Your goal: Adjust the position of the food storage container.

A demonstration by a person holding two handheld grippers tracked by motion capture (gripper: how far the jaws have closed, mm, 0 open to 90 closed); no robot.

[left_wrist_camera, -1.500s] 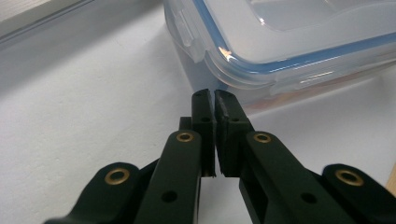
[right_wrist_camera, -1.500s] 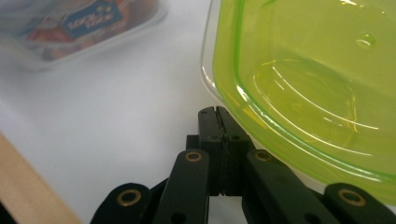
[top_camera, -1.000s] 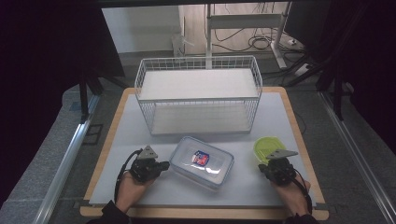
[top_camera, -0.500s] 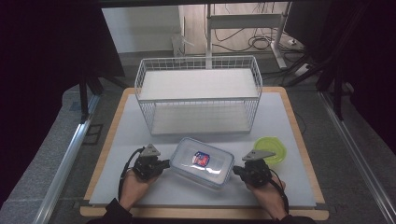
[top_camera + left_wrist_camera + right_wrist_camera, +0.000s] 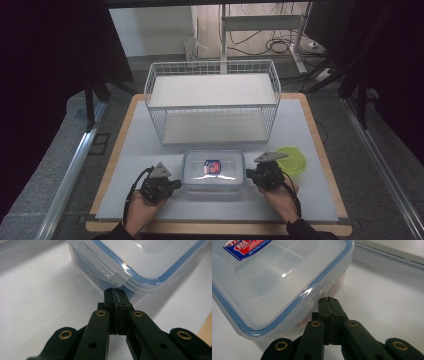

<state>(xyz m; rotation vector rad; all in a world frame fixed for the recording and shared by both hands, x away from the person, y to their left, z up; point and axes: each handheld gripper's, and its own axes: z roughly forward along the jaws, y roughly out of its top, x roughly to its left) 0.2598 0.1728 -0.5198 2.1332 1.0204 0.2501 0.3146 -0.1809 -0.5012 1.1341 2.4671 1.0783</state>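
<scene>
High view: clear rectangular plastic container [image 5: 214,170]

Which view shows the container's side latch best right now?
The left gripper view: the clear latch sits sharp just above the shut left gripper. The right gripper view shows the opposite side's latch less distinctly. In the high view the container is too small for latch detail.

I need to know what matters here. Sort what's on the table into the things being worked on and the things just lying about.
In the job:
- clear lidded container, blue seal, red and blue label
- left gripper, shut, at the container's left side
- right gripper, shut, at its right side

Lying about:
- white wire basket, behind the container
- green lid, to the right gripper's right
</scene>
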